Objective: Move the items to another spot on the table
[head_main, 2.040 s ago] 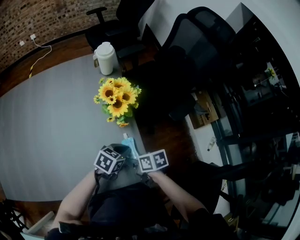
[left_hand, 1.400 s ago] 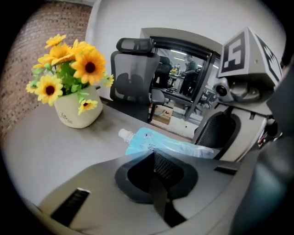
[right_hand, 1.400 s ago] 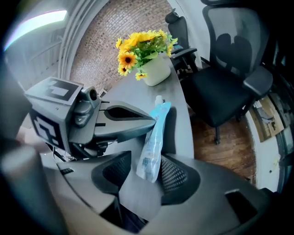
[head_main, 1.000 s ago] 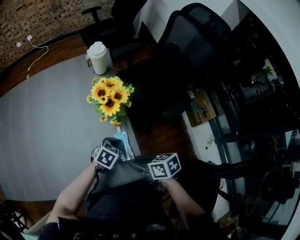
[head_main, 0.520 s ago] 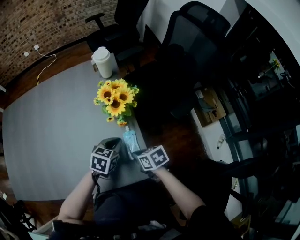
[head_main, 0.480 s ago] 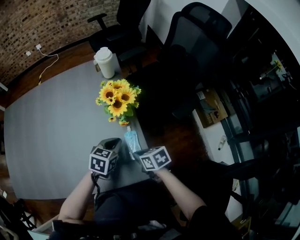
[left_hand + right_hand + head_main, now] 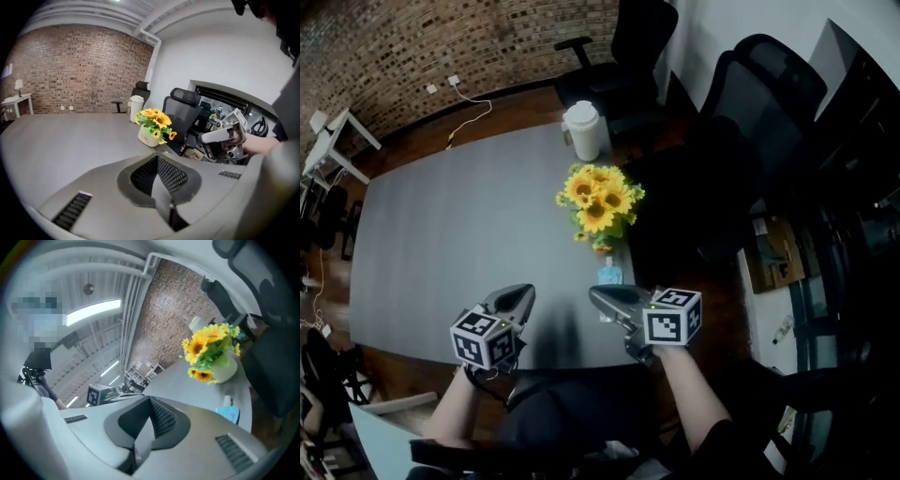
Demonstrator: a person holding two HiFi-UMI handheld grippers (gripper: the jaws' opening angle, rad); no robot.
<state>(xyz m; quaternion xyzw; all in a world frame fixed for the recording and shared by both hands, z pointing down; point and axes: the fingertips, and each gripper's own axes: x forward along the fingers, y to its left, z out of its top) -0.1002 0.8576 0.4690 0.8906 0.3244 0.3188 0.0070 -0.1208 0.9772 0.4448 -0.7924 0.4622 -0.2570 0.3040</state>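
Note:
A small blue bottle stands near the table's right edge, just in front of a pot of sunflowers. A white lidded jug stands farther back. My right gripper hovers close before the bottle, shut and holding nothing. My left gripper is apart to the left over bare table, also shut and empty. The left gripper view shows its own jaws closed, the sunflowers and the right gripper. In the right gripper view my right gripper is shut, with the bottle and sunflowers beyond it.
The grey table stretches wide to the left. Black office chairs crowd the far and right sides. A brick wall and a wooden floor with a cable lie beyond the table. The near table edge is just under my hands.
Both grippers have drawn apart, the left swinging out to the left and up. The bottle and flowers stay where they were; the head view has shifted.

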